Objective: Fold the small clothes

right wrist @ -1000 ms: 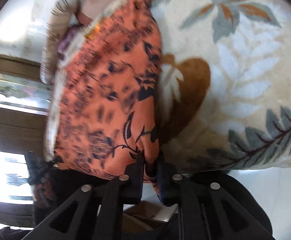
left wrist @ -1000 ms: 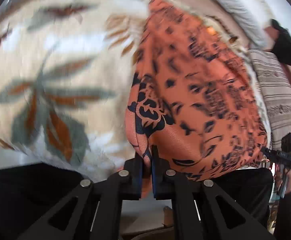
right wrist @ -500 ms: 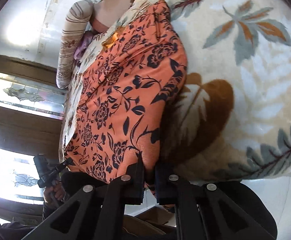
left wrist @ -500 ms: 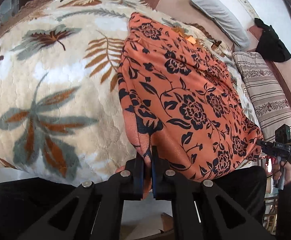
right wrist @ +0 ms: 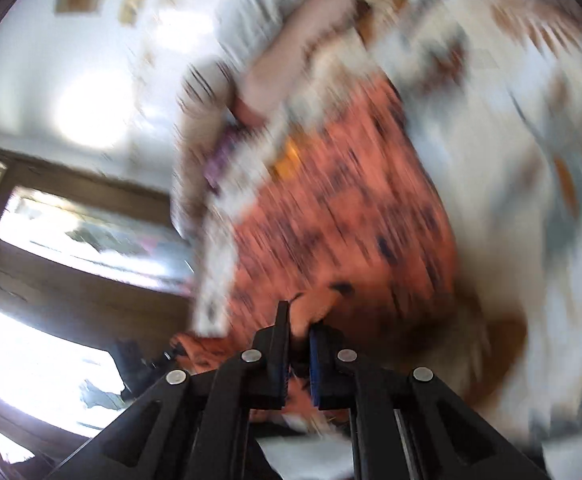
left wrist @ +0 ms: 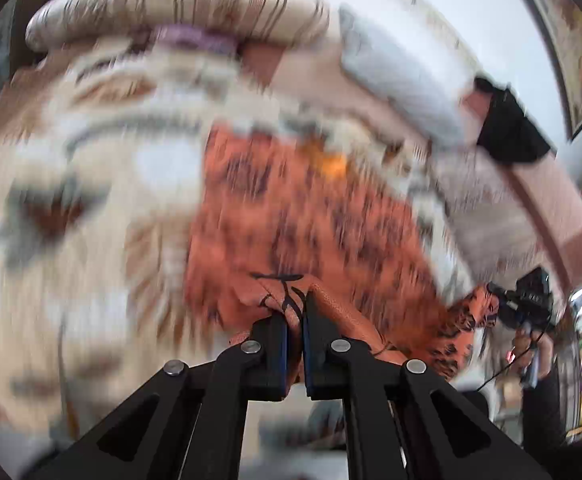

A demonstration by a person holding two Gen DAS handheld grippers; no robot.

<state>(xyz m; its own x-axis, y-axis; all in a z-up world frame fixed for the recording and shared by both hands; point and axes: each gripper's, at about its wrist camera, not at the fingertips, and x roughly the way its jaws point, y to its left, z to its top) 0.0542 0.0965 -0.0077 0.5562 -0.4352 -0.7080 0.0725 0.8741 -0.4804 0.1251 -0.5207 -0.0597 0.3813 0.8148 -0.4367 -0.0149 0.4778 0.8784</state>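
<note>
An orange garment with a dark floral print (left wrist: pixel 303 216) lies spread on a bed. My left gripper (left wrist: pixel 295 312) is shut on its near left corner and lifts that corner off the bed. My right gripper (right wrist: pixel 300 320) is shut on the near right corner of the same garment (right wrist: pixel 339 216). The right gripper also shows at the far right of the left wrist view (left wrist: pixel 503 300), pinching the other corner. The near edge of the garment hangs bunched between the two grippers. Both views are blurred by motion.
The bed is covered by a cream blanket with a leaf print (left wrist: pixel 91 240). Striped and grey pillows (left wrist: pixel 195 8) lie at its head. A black item (left wrist: pixel 511 128) rests at the right. A window (right wrist: pixel 43 360) is on the right gripper's left.
Both grippers have lifted the garment's near corners up off the bed and swung forward towards the headboard. The near edge now hangs bunched between them. Both stay shut.
</note>
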